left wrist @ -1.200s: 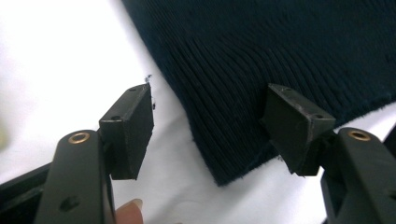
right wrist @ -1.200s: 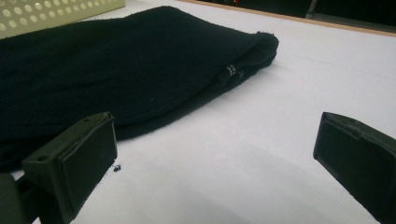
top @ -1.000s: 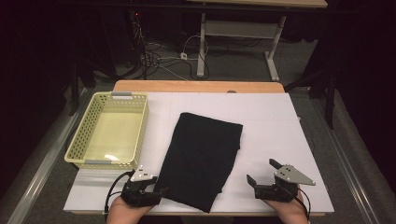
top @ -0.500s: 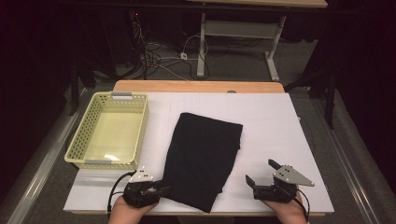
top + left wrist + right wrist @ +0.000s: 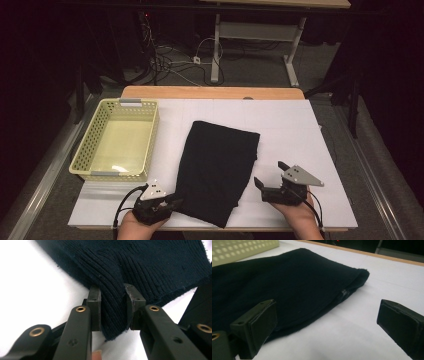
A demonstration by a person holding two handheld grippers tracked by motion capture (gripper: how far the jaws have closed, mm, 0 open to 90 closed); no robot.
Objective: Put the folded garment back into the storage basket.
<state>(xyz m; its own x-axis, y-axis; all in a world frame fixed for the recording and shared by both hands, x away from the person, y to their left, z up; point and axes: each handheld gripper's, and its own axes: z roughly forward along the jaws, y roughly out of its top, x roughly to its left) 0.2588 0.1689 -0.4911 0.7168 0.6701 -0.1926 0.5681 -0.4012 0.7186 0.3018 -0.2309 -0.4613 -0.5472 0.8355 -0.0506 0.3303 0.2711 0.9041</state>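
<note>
the folded dark navy ribbed knit garment (image 5: 217, 172) lies in the middle of the white worktop (image 5: 285, 120), just right of the pale yellow perforated plastic basket (image 5: 118, 140); the left tool (image 5: 112, 310) has just been closing its jaws and now pinches a bunched fold at the garment's near left corner; the right tool (image 5: 324, 320) stands wide open, gripping nothing, just beside the garment's right edge.
</note>
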